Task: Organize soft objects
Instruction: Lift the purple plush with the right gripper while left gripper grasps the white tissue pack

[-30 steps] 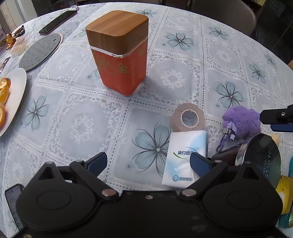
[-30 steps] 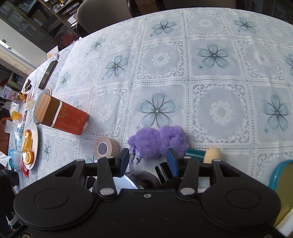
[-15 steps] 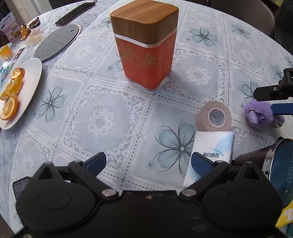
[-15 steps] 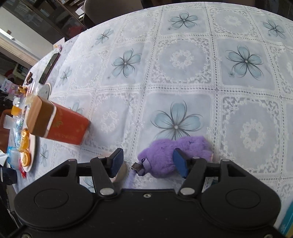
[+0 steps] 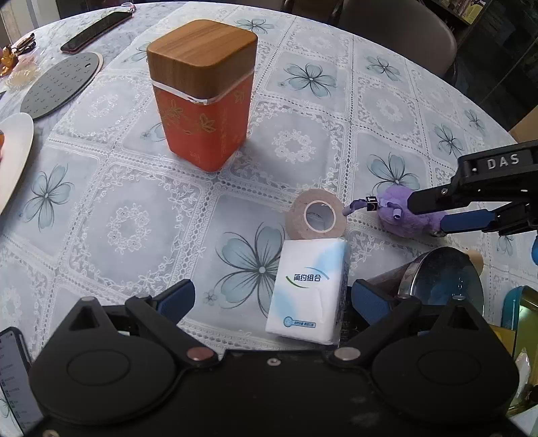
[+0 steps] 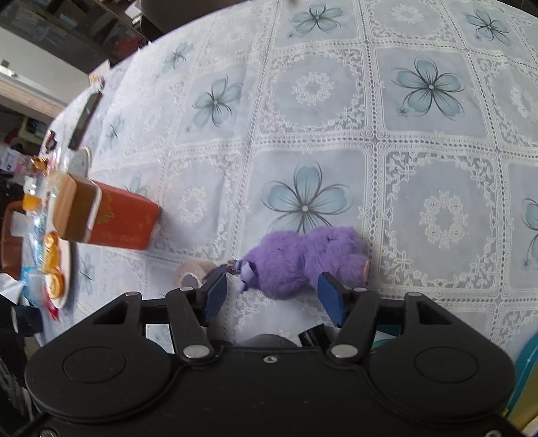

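A purple plush toy (image 6: 302, 259) lies on the lace tablecloth with a small clasp at its left end. My right gripper (image 6: 272, 297) hangs open over it, one blue pad on each side of its near edge, neither visibly pressing. In the left wrist view the same toy (image 5: 396, 215) sits at the right, with the right gripper (image 5: 427, 215) reaching in from that edge. A white tissue pack (image 5: 309, 285) lies between the wide-spread fingers of my open left gripper (image 5: 274, 299), nearer the right finger.
An orange tin with a wooden lid (image 5: 201, 97) stands at the back. A tape roll (image 5: 316, 215) touches the tissue pack's far end. A shiny metal cup (image 5: 437, 279) lies at the right. A plate (image 5: 13, 161), grey trivet (image 5: 60, 84) and phone (image 5: 97, 30) are at the left.
My right gripper's jaws widened and it came down closer over the purple toy, which now sits between the pads. The left gripper's view shifted only slightly.
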Action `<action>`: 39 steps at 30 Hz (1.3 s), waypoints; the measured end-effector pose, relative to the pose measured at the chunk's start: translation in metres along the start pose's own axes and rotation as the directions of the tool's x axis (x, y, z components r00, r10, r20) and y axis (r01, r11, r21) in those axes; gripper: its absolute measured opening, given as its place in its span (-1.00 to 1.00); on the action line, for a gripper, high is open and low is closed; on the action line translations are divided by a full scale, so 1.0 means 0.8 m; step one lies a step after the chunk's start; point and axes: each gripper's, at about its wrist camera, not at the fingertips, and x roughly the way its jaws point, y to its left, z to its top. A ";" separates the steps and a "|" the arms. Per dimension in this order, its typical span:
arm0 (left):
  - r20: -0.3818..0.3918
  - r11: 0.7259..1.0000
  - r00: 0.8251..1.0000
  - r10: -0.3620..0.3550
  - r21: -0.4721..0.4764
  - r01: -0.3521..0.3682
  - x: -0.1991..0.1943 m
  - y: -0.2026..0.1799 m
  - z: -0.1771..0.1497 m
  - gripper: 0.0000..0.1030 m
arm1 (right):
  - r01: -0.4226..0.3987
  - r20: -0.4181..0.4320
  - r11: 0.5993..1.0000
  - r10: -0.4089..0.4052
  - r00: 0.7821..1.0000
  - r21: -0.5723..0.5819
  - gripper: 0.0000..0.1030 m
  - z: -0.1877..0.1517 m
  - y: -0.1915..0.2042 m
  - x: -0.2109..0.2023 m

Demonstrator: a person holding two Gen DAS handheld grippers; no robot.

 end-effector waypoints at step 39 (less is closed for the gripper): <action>-0.007 0.990 0.995 -0.102 -0.101 0.101 0.020 0.039 0.005 0.94 | 0.090 0.009 0.996 -0.090 0.996 -0.012 0.02 0.023 0.027 0.039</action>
